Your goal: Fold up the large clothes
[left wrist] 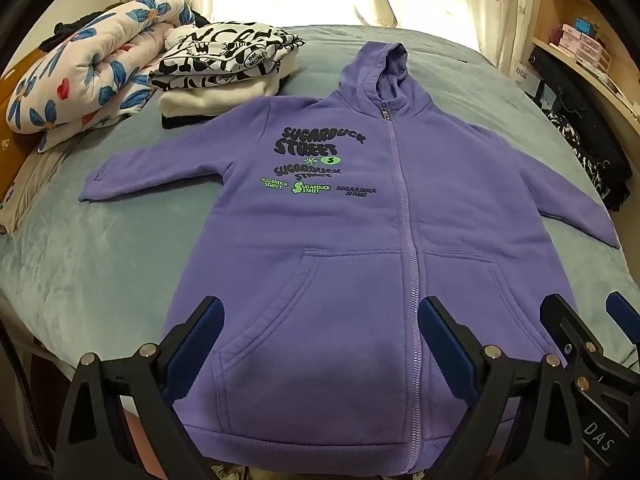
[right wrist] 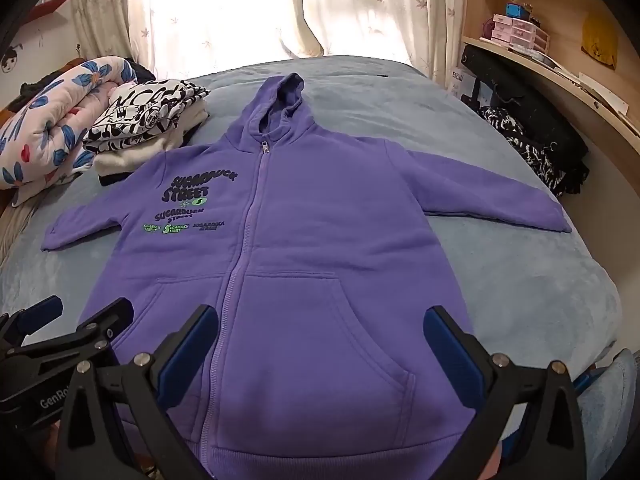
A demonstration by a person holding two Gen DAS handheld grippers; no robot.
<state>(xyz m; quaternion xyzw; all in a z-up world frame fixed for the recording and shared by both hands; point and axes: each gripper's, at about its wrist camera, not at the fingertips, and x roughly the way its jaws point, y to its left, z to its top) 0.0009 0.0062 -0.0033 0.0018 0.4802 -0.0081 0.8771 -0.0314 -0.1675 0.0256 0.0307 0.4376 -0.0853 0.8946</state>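
A purple zip-up hoodie lies flat and front up on the blue bedspread, sleeves spread out to both sides, hood pointing to the window. Dark and green lettering is printed on its chest. My left gripper hovers open above the hoodie's left pocket near the hem, nothing between its blue pads. My right gripper hovers open above the right pocket, also holding nothing. The right gripper shows at the right edge of the left wrist view, and the left gripper at the lower left of the right wrist view.
A stack of folded clothes with a black-and-white print on top sits left of the hood. A flowered quilt lies beyond it. Dark clothes are heaped at the bed's right edge below wooden shelves.
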